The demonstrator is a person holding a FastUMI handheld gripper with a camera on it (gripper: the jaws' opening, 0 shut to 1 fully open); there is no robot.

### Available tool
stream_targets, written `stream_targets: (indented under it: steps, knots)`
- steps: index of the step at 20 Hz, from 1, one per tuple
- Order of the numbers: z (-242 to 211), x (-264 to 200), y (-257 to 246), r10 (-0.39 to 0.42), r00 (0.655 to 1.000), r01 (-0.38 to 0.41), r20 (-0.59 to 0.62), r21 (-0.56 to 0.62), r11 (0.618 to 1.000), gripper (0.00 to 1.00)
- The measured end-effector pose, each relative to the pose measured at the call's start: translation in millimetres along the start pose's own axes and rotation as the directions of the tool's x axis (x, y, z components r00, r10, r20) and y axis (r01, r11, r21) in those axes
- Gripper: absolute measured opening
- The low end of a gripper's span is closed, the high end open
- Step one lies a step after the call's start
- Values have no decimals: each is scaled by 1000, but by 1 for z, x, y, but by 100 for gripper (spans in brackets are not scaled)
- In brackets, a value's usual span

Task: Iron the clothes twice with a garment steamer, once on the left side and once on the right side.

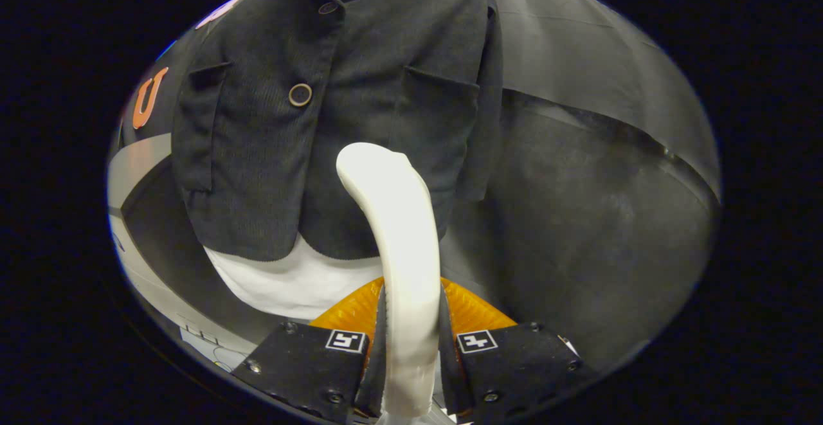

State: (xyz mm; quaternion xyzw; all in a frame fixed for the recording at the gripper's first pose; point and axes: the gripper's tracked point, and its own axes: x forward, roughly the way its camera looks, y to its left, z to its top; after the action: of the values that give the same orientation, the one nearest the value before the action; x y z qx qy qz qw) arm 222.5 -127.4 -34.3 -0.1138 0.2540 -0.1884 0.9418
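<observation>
A dark corduroy jacket (334, 110) with round buttons hangs upright over a white garment (292, 283) whose hem shows below it. My gripper (411, 341) is shut on the white garment steamer (395, 232), both fingers pressing its handle. The steamer curves up and ahead from between the fingers, its head reaching the jacket's lower front, right of the button line. Whether the head touches the cloth I cannot tell.
The booth's black cloth wall (591, 219) stands behind and to the right of the jacket. A grey band (578, 71) runs across it above. A pale surface edge (154, 283) lies low on the left.
</observation>
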Motion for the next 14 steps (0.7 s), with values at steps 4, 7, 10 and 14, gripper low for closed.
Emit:
stream_targets:
  steps: [4, 7, 10, 14]
  knots:
    - [-4, 8, 4, -4, 999, 2, -47, -36, 999, 39]
    - [-7, 13, 7, 4, 996, -8, -86, -51, 999, 39]
    - [-2, 16, 10, 12, 994, -20, -112, -75, 997, 39]
    - [-1, 21, 12, 22, 989, -35, -149, -87, 996, 39]
